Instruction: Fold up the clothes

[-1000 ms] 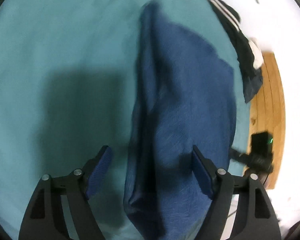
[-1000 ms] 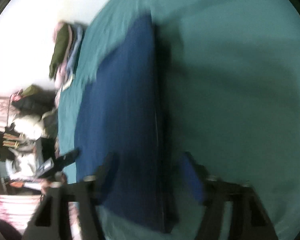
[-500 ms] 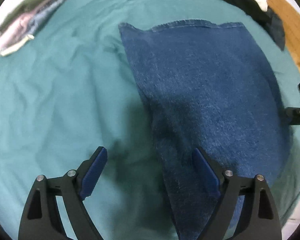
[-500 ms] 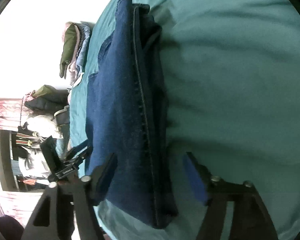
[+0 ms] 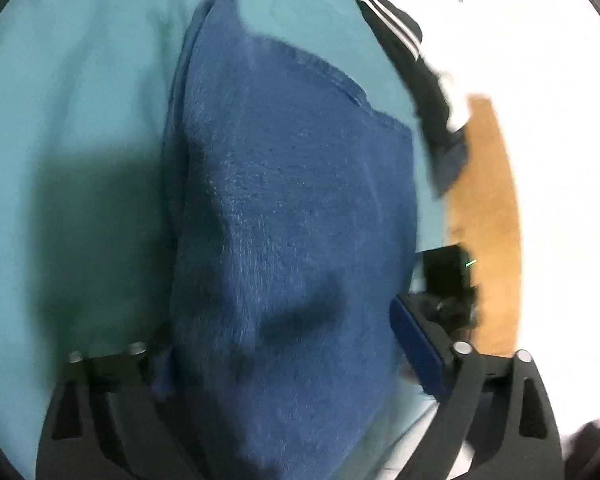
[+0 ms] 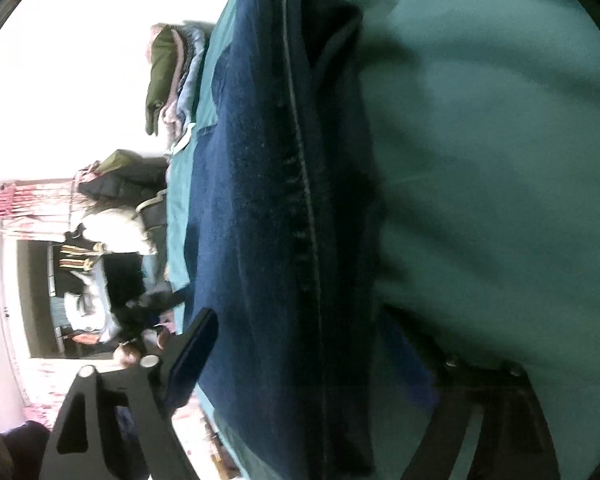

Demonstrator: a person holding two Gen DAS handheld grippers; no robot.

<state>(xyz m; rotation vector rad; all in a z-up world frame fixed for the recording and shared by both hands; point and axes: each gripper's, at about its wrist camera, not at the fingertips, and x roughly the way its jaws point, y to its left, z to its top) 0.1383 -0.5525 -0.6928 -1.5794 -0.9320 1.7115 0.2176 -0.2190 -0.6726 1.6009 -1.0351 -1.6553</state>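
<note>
A teal sheet (image 5: 84,128) fills most of both wrist views and carries everything else. On it lies a pair of folded blue jeans (image 5: 292,216), a long denim slab that in the left wrist view runs from 12 o'clock down past the centre to 6 o'clock; in the right wrist view the same jeans (image 6: 268,216) stretch from 12 to 6 o'clock with an orange-stitched side seam along their length and stacked layers showing at the right edge. The left gripper (image 5: 280,356) straddles the near end of the denim, its jaws spread wide after just opening further, one blue pad at 7 o'clock half hidden by cloth and the other at 4 o'clock clear of the fabric's edge; the pads do not pinch the cloth. The right gripper (image 6: 296,356) likewise stands wide, its jaws having just been opening, the jeans lying between them unpressed, with the left finger at 7 o'clock off the edge of the sheet. A black garment with white stripes (image 5: 404,52) lies at 1 o'clock on the sheet's edge, beside a wooden floor strip (image 5: 484,216) at 3 o'clock. A stack of folded clothes (image 6: 172,80) sits at 10 o'clock in the right wrist view.
</note>
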